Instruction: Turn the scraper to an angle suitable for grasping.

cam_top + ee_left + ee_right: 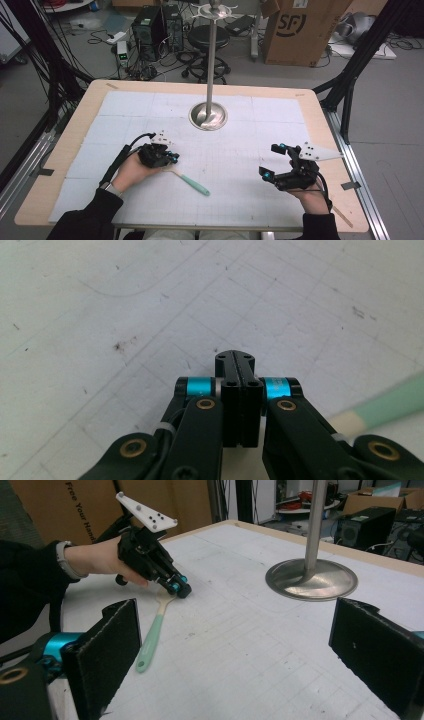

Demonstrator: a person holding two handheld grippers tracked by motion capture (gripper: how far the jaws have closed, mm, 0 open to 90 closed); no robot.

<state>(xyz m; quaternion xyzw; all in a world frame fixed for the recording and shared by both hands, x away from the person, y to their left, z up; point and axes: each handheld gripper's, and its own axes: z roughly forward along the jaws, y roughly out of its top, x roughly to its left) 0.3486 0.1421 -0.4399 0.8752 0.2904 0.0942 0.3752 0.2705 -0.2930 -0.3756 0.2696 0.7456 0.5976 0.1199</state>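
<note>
A utensil with a mint-green handle (195, 185) and a pale head lies on the white mat, left of centre. My left gripper (173, 157) points down at the head end, its jaws pressed together with nothing between them. In the left gripper view the shut jaws (235, 357) hover over the mat, and the green handle (390, 402) runs off to the right. In the right gripper view the left gripper (181, 589) sits just above the utensil (152, 640). My right gripper (270, 161) is held at the right of the mat, open and empty (235, 625).
A metal pole on a round dished base (208, 116) stands at the middle back of the mat (240, 200), with a hook ring at its top; the base (310, 580) is also in the right gripper view. Beyond the wooden table (75, 130) are a stool, computer cases and a cardboard box.
</note>
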